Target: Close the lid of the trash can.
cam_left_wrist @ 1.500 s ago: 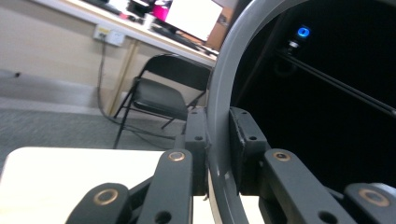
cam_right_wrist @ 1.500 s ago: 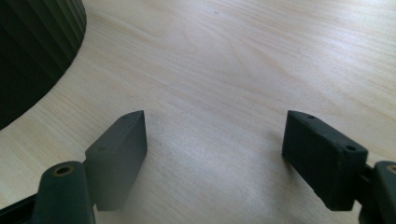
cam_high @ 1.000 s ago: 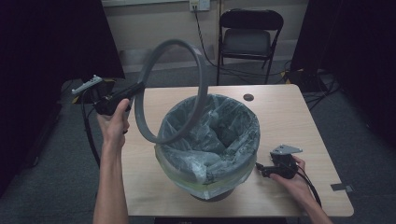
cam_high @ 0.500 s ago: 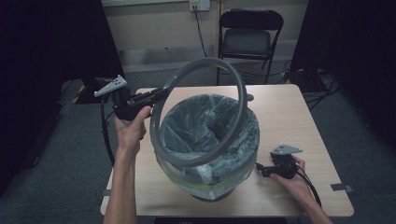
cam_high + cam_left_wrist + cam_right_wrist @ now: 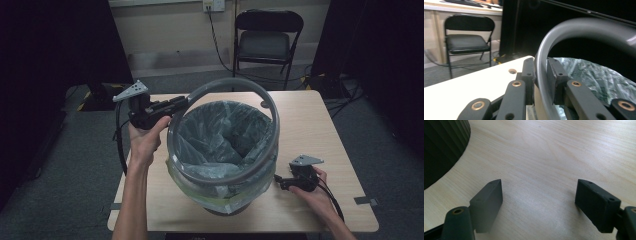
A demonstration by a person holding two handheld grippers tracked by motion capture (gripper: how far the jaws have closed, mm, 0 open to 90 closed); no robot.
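grey ring (image 5: 226,131): tilted over lined bin (image 5: 220,150) mid-bench, near arc at rim, far arc raised | left tool (image 5: 175,104): pinched on ring's left-edge side, jaws just eased slightly | right tool (image 5: 539,202): jaws apart, empty, near front-right corner

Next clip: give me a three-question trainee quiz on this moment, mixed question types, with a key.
1. True or false: the left gripper holds the grey ring.
2. The right gripper is: A) shut on the bin liner, B) open above bare table, C) shut on the ring.
3. Fill in: the ring hangs tilted over the lined ____.

Key: 1 true; 2 B; 3 bin. The table is pale wood.
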